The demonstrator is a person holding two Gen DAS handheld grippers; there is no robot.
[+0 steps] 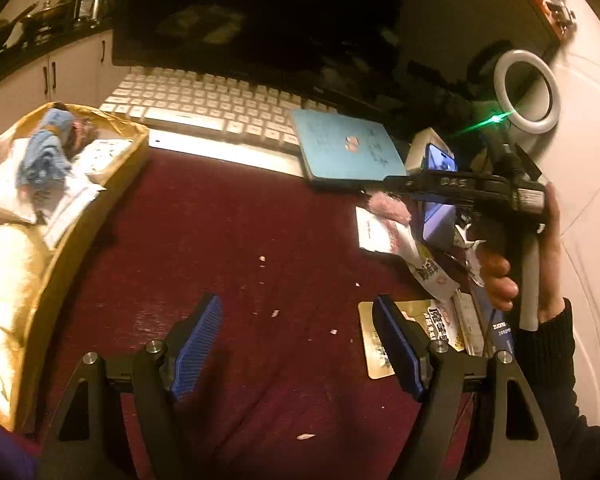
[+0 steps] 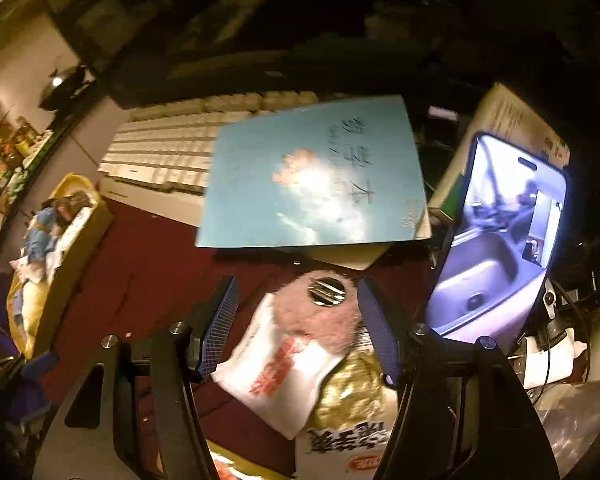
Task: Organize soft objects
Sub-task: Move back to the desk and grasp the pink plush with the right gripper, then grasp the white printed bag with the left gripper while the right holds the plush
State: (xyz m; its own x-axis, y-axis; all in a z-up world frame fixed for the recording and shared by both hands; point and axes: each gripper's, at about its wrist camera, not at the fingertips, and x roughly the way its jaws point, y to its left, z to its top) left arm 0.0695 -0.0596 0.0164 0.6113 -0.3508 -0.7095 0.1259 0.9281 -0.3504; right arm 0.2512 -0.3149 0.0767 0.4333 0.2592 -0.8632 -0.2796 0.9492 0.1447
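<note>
Right wrist: right claw (image 2: 296, 320) wide open w/ fuzzy pink plush (image 2: 316, 320) between; left claw (image 1: 300, 344) agape, empty.

Tablecloth (image 1: 228, 220): dark red matt cloth, strewn with pale crumbs. Gripper pads (image 1: 198, 344): blue ribbed rubber-like facing on matt black plastic arms with bright metal screws. Notebook (image 2: 312, 176): light blue glossy cover, glare at centre. Pink pouch (image 2: 320, 320): fuzzy plush with a shiny metal disc. Packets (image 2: 284, 376): white and gold crinkled glossy film. Box (image 1: 96, 204): yellow-brown card.
</note>
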